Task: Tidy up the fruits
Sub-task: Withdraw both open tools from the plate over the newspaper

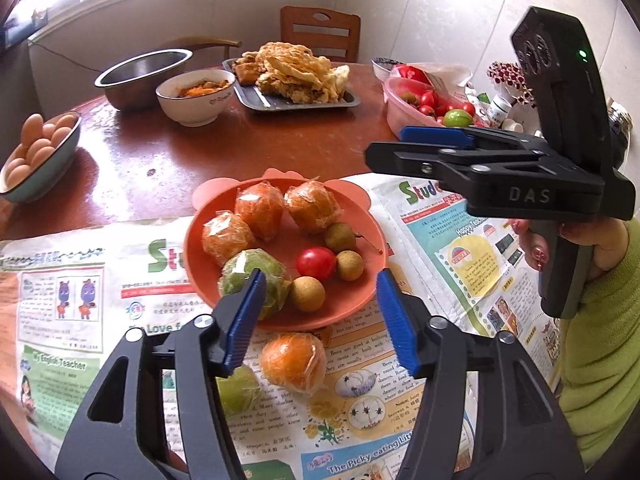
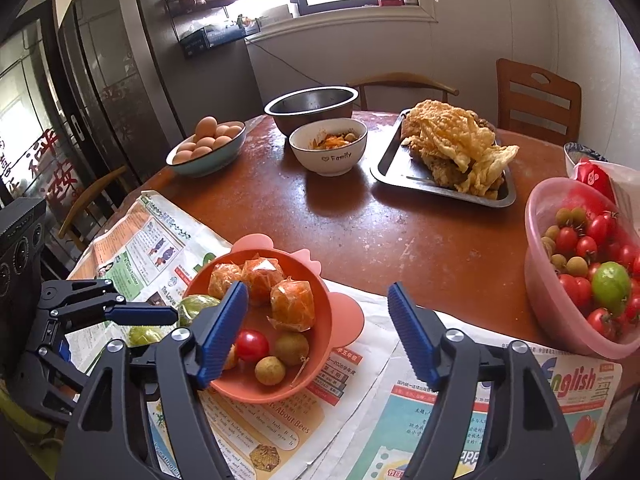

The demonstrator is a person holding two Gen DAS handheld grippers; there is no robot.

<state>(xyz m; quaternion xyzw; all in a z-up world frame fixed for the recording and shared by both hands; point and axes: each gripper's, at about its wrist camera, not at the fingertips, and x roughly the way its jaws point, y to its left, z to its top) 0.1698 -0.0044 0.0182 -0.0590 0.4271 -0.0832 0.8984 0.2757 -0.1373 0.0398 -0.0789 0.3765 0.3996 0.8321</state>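
At the far left a bowl of eggs (image 1: 38, 152) sits on the round table (image 1: 240, 148). The left gripper (image 1: 318, 316) hovers with jaws apart, nothing between the pads, over the near edge of the orange plate (image 1: 352, 300) on the newspaper (image 1: 72, 320). The plate holds three wrapped oranges (image 1: 259, 209), a wrapped green fruit (image 1: 250, 276), a cherry tomato (image 1: 316, 263) and three longans (image 1: 307, 294) (small tan ones). One wrapped orange (image 1: 292, 362) lies on the paper just near of the plate. To the right, the right gripper (image 2: 318, 330) is likewise spread and empty; farther right stands a pink basin (image 2: 560, 320) of tomatoes and longans.
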